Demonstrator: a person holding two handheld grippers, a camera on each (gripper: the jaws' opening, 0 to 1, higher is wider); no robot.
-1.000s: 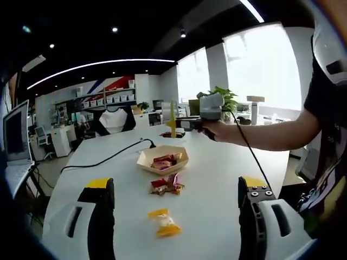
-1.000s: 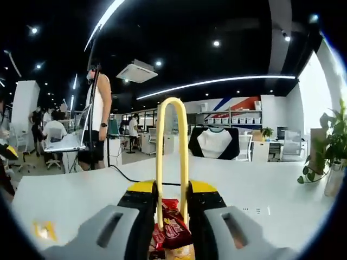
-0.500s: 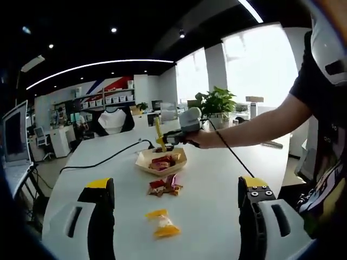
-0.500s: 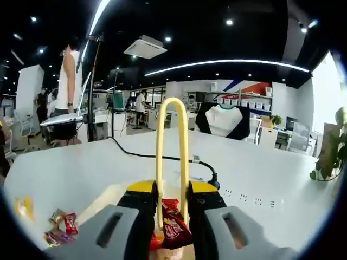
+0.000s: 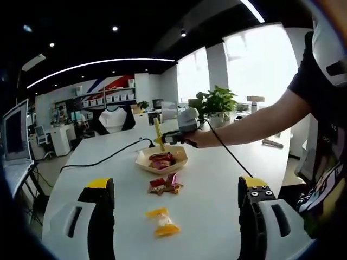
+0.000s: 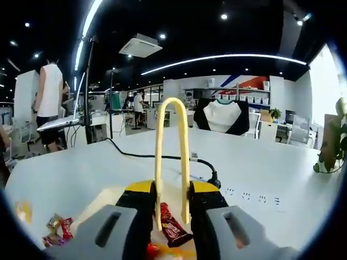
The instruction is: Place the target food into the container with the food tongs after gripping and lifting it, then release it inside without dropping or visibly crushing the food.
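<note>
Red-wrapped candy bar point(image 6: 169, 226): glossy foil, lies tilted below tong tips, inside container. Container point(image 5: 144, 160): shallow tan paper tray on white tabletop point(image 5: 217, 184), more red candies within. Yellow food tongs point(image 6: 171, 157): smooth U-shaped plastic, clamped between right gripper point(image 6: 171, 201) jaws, loop forward. Person's outstretched arm holds right gripper over tray. Left gripper point(image 5: 176, 201): jaws spread wide, holding nothing. Loose wrapped candies point(image 5: 166, 184) and yellow candy point(image 5: 163, 222) lie near tray.

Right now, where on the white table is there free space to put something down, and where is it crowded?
Free: the table right of the yellow candy, and the stretch between the black cable and the left gripper's jaws. Crowded: the middle line, where the container, the red wrapped snacks and the yellow candy lie in a row, with the right gripper above the container.
</note>
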